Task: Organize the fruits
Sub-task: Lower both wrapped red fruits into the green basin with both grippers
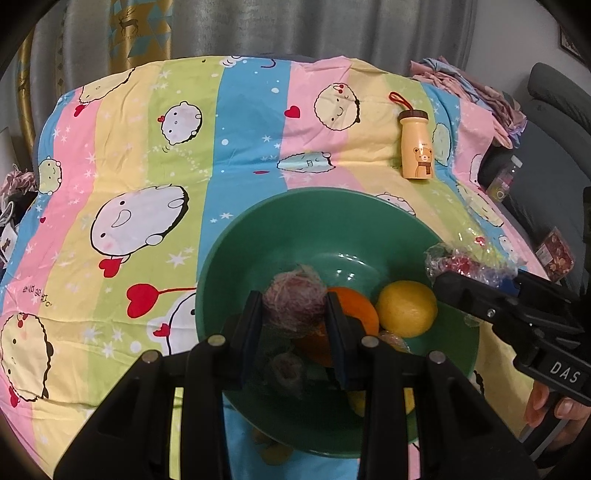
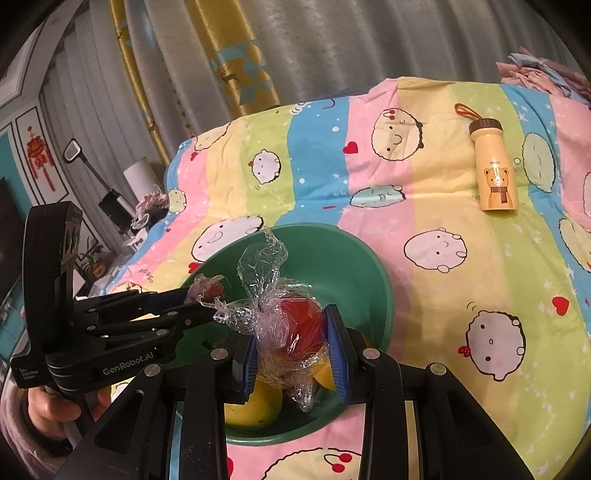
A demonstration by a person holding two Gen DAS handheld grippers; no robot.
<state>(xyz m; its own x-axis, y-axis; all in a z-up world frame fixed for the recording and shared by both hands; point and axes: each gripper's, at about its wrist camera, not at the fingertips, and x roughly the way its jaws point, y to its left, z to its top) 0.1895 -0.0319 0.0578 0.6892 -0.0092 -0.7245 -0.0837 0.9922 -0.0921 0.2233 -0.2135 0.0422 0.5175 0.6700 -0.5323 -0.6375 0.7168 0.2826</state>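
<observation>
The green bowl [image 1: 258,236] held a lemon [image 1: 406,308] and an orange [image 1: 356,310]. Above it, the left gripper [image 1: 295,314] squeezed a net-wrapped fruit [image 1: 295,301]. The right gripper [image 2: 291,341] squeezed a red fruit in clear wrap [image 2: 301,325].

The green bowl [image 1: 236,258] is crowded: an orange [image 1: 356,310], a lemon [image 1: 406,308] and both grippers fill the near side. Its far side is bare. The bear bottle [image 1: 415,147] lies well apart on the bed cover [image 1: 110,166].

grey curtains [image 1: 332,26] with a gold patterned panel [image 2: 236,55] hang behind the cartoon-print striped sheet [image 1: 147,155].
</observation>
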